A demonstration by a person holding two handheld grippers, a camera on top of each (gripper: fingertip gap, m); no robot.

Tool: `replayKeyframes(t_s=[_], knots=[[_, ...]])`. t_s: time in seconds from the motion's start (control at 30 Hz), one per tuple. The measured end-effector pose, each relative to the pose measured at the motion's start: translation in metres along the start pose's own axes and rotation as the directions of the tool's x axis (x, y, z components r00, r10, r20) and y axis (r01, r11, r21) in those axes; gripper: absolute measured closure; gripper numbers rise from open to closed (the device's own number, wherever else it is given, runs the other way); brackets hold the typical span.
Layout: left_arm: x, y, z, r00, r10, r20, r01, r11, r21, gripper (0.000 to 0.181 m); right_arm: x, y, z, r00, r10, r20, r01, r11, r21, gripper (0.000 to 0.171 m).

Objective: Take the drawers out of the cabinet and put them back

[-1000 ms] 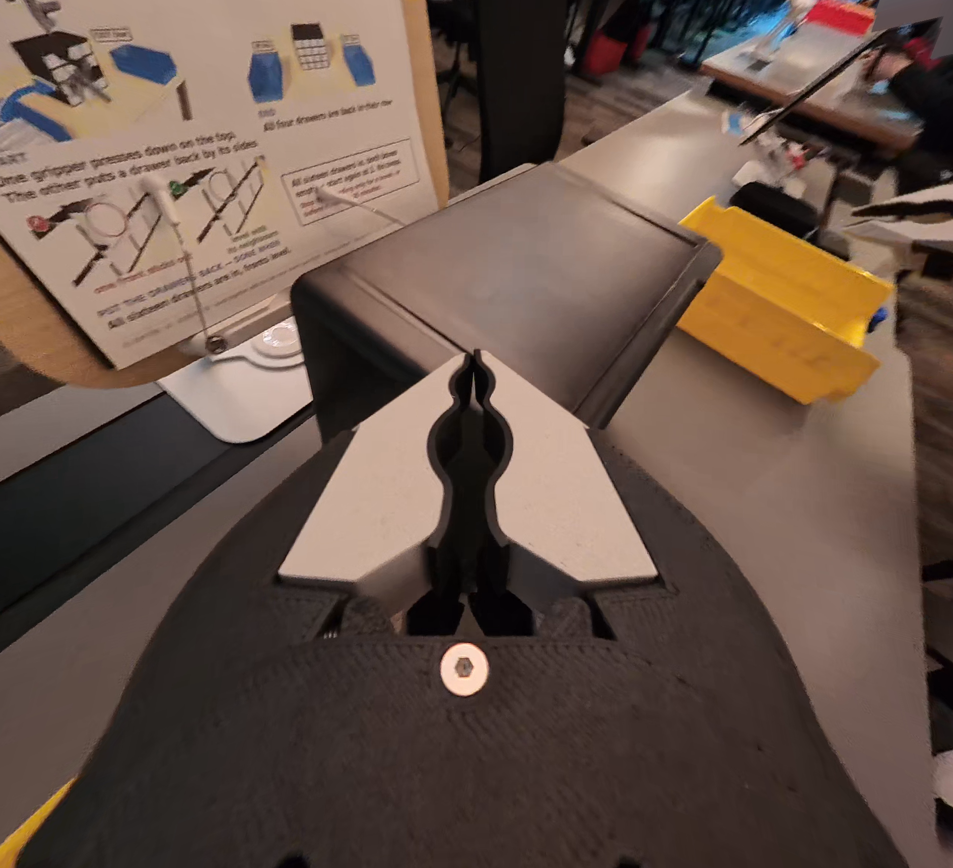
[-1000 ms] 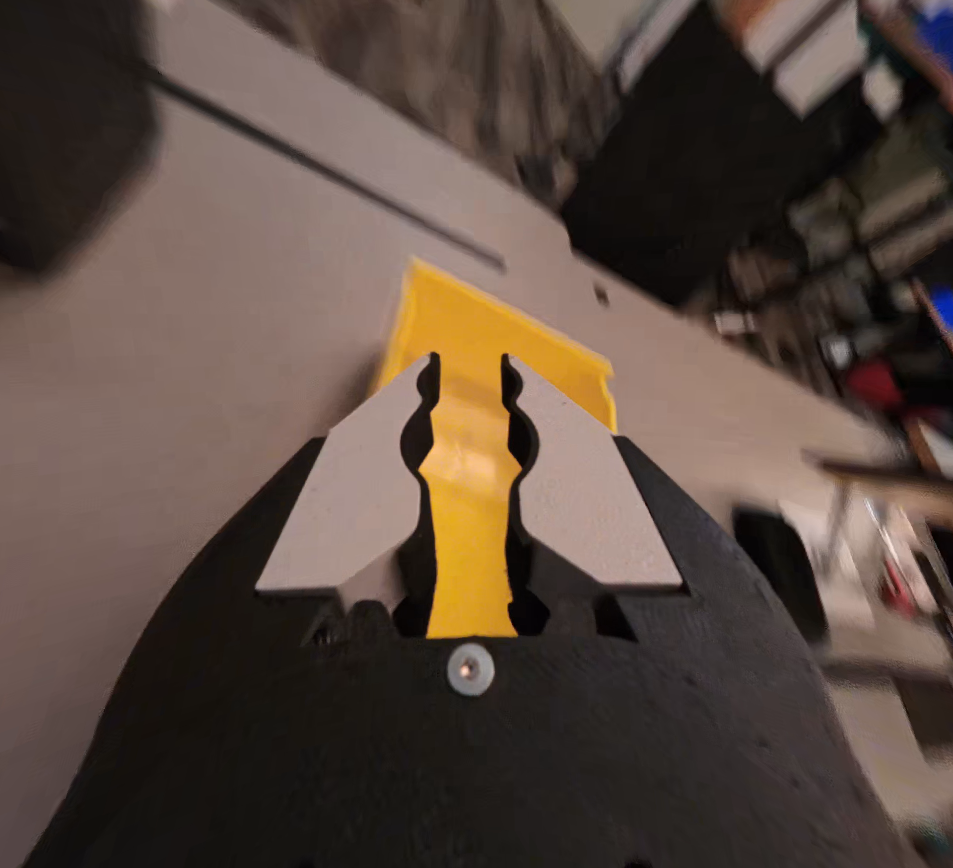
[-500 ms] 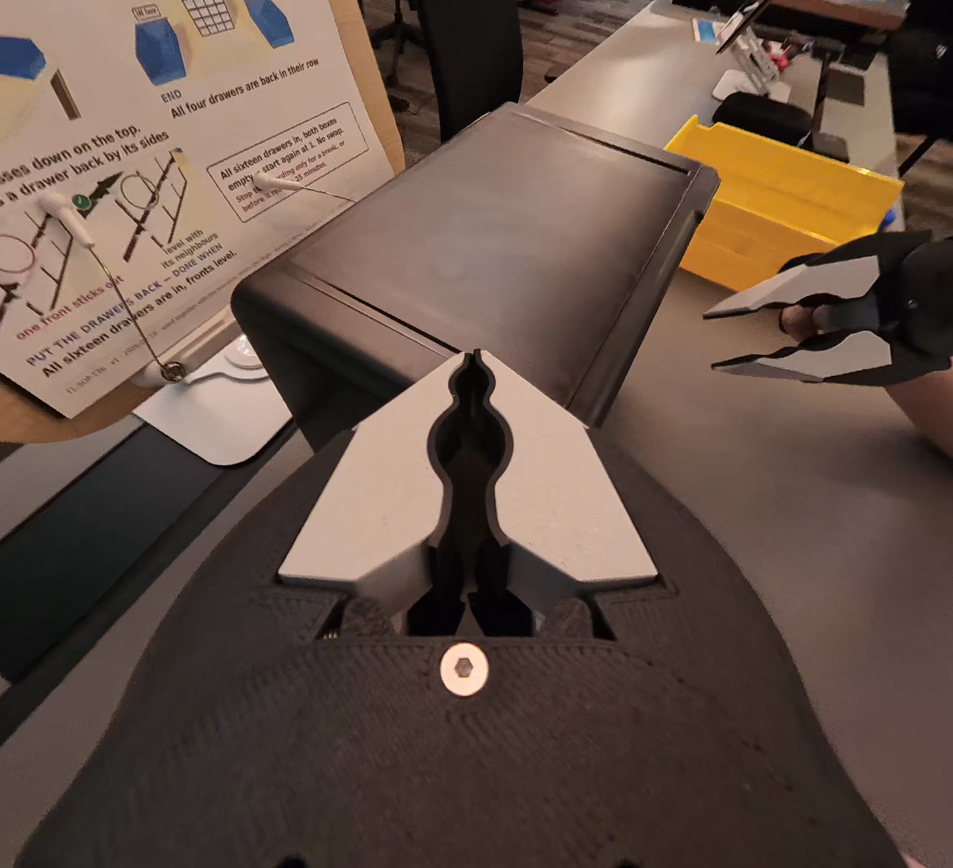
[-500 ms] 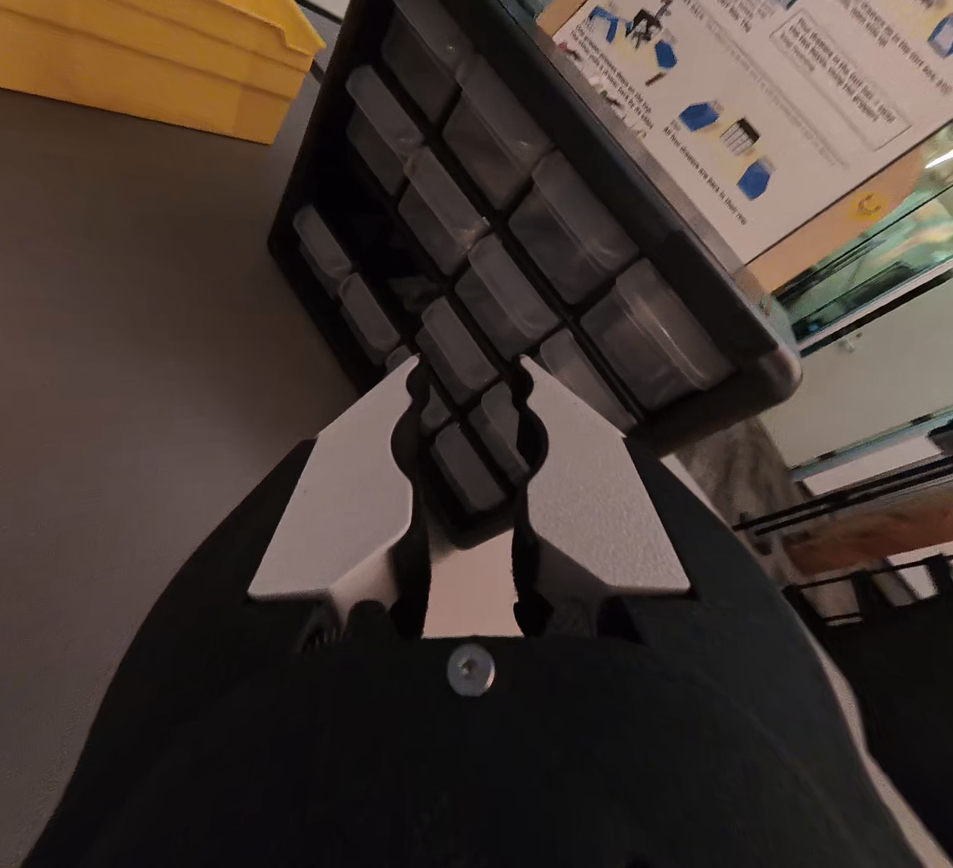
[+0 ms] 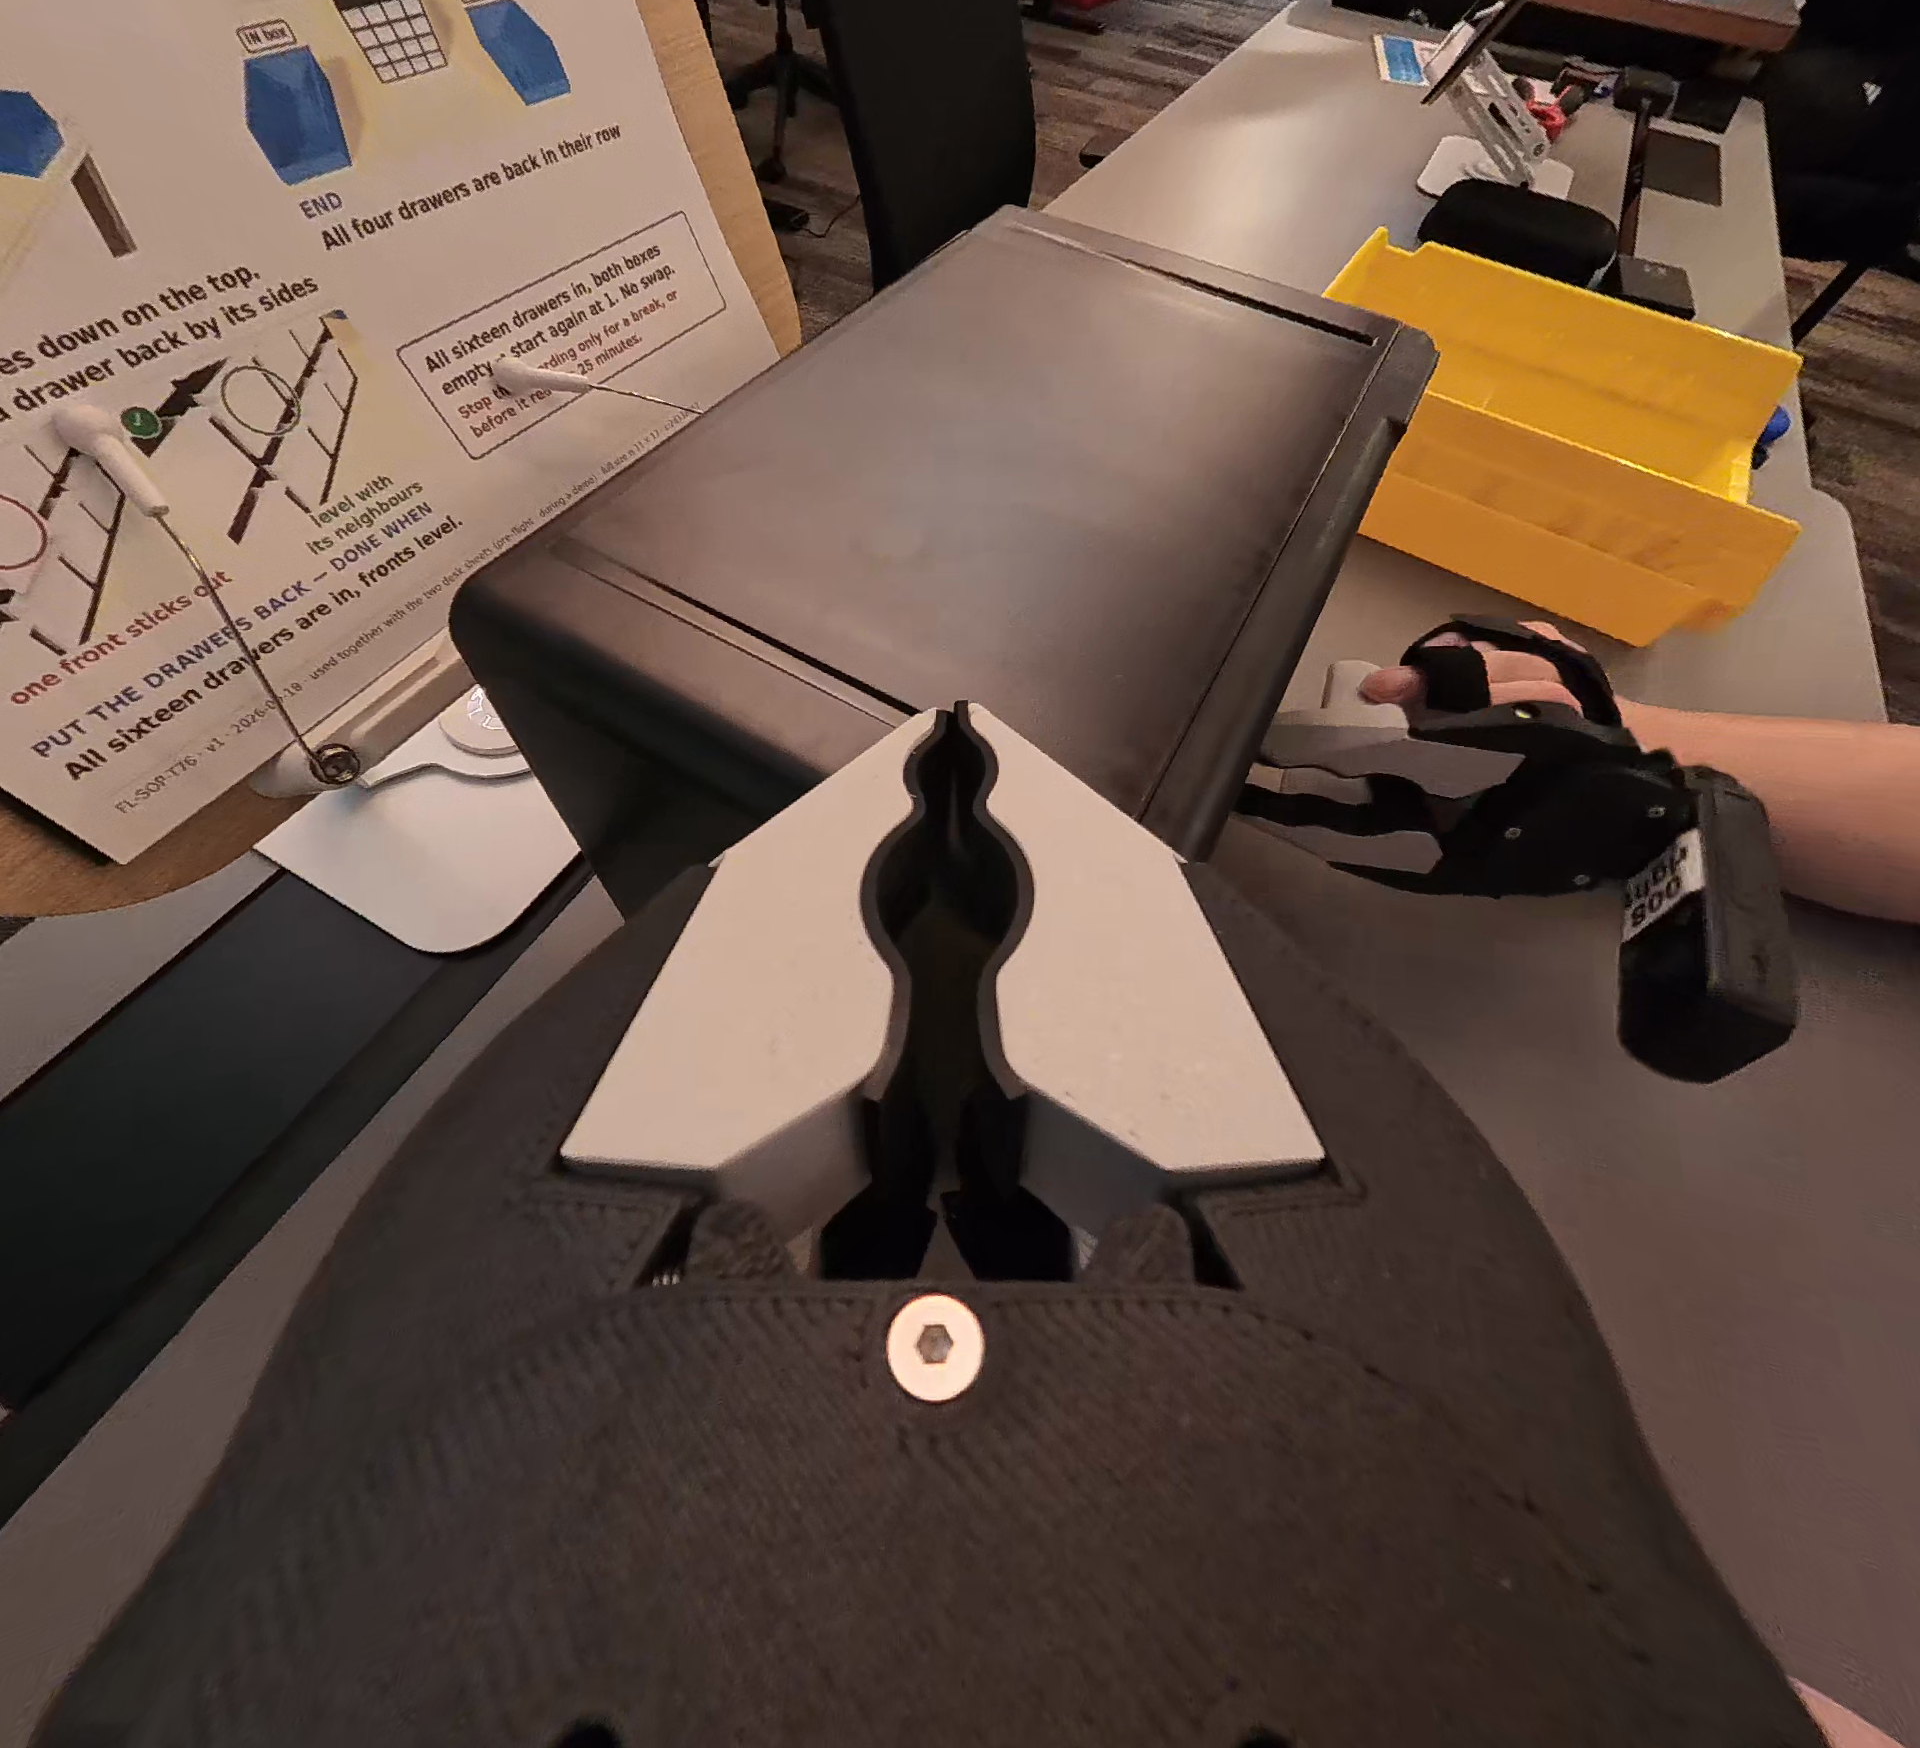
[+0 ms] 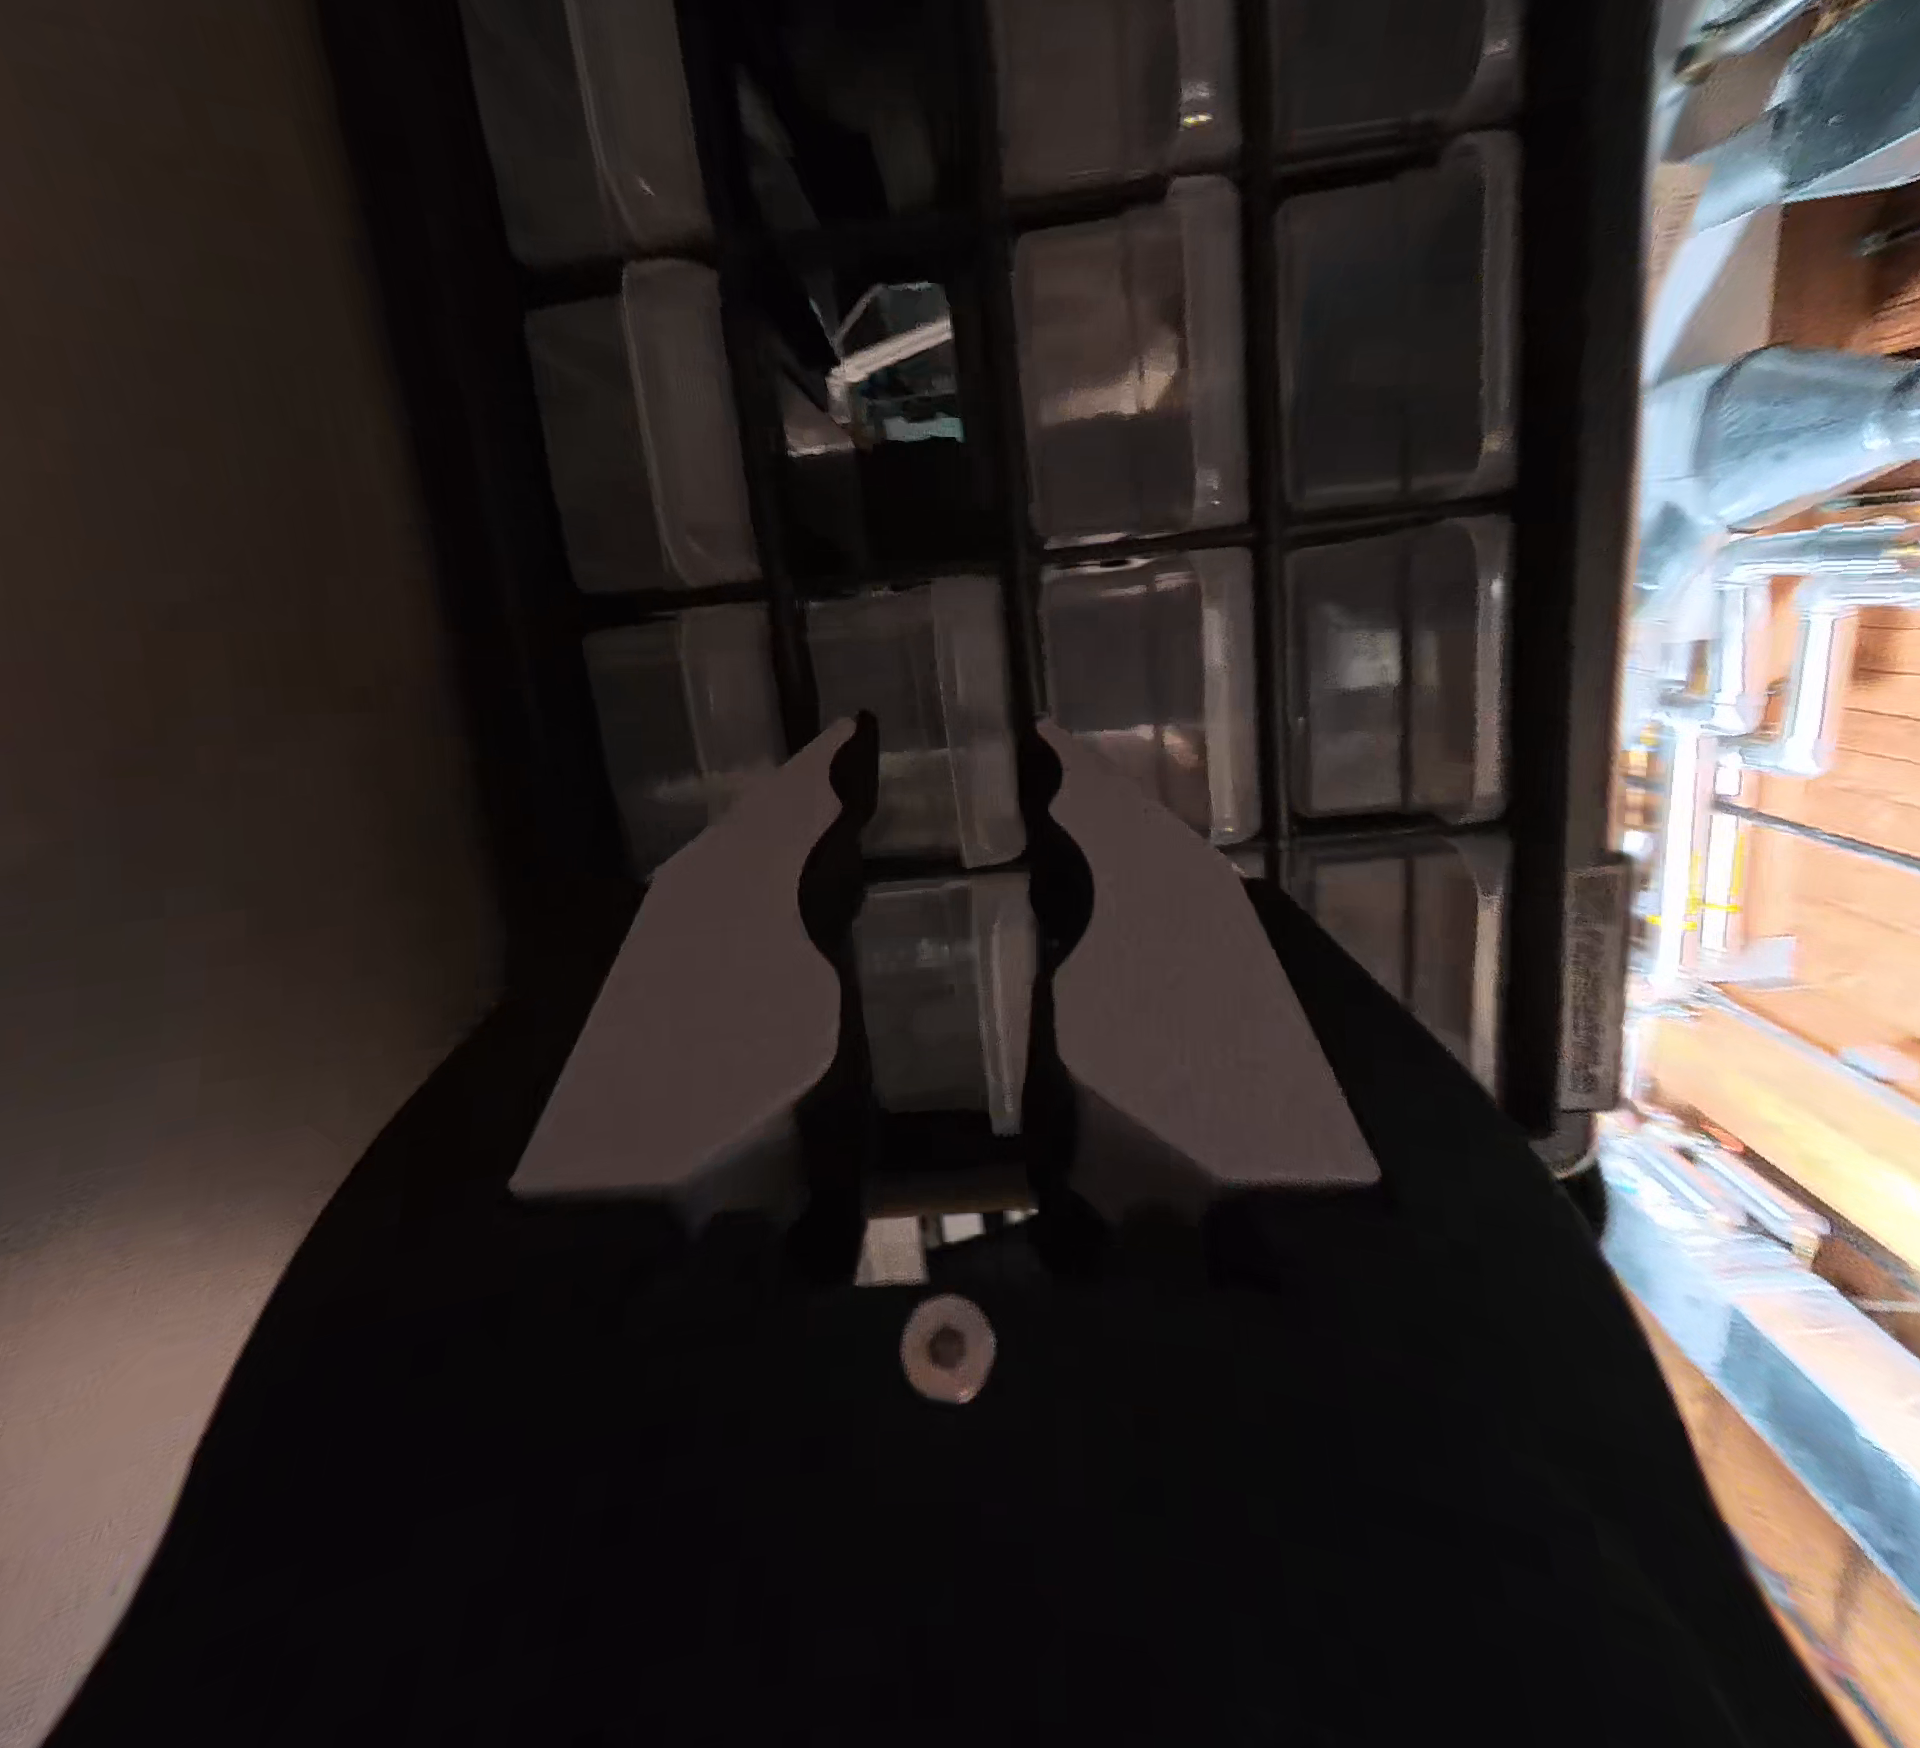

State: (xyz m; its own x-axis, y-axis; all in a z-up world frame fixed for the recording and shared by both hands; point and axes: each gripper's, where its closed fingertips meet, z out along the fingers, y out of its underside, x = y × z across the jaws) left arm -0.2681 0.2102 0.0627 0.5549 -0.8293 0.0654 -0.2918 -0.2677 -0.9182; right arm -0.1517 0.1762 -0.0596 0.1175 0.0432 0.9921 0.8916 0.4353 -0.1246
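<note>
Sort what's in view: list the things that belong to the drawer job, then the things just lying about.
Belongs to the job:
- black cabinet
- clear drawers in its front
- empty slot
- left gripper, shut, over the cabinet top
- right gripper, open, at the drawer fronts
- yellow bins
- instruction poster

Lying about:
- tablet stand
- black pouch

The left gripper [image 5: 958,722] fills the lower half of the frame, its two grey fingers [image 5: 769,981] pressed together at the tips, over the near edge of the black cabinet [image 5: 966,493]. The cabinet's flat top runs toward the upper right. At right centre the right gripper [image 5: 1288,779] — worn on a person's hand [image 5: 1496,690] — reaches to the cabinet's front side. A yellow bin [image 5: 1579,441] sits on the grey table [image 5: 1558,1283] just beyond it. An instruction poster [image 5: 312,264] stands at upper left — propped on a white stand [image 5: 416,825].
</note>
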Motion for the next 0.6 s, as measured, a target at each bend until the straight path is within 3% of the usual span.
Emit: replayKeyframes(t_s=[0.1, 0.33, 0.43, 0.5, 0.6], knots=[[0.000, 0.000, 0.000, 1.000, -0.003, -0.003, 0.003, 1.000, 0.003, 0.181, 0.009, 0.000, 0.002, 0.996, -0.046, -0.073, 0.046, 0.999, 0.000, 0.159], [0.000, 0.000, 0.000, 1.000, -0.004, -0.001, 0.004, 1.000, 0.001, 0.181, 0.006, -0.012, -0.020, 0.998, -0.057, -0.037, 0.059, 0.998, 0.035, 0.162], [0.000, 0.000, 0.000, 1.000, -0.004, -0.002, 0.004, 1.000, 0.002, 0.181, 0.002, -0.024, -0.040, 0.997, 0.000, 0.078, -0.004, 0.999, 0.054, 0.160], [0.000, 0.000, 0.000, 1.000, -0.005, -0.003, 0.005, 1.000, 0.002, 0.181, 0.004, -0.033, -0.048, 0.977, 0.075, 0.200, -0.090, 0.994, 0.065, 0.134], [0.000, 0.000, 0.000, 1.000, -0.008, 0.001, 0.008, 1.000, 0.001, 0.181, 0.000, -0.033, -0.047, 0.878, 0.161, 0.452, -0.178, 0.984, -0.005, 0.130]])
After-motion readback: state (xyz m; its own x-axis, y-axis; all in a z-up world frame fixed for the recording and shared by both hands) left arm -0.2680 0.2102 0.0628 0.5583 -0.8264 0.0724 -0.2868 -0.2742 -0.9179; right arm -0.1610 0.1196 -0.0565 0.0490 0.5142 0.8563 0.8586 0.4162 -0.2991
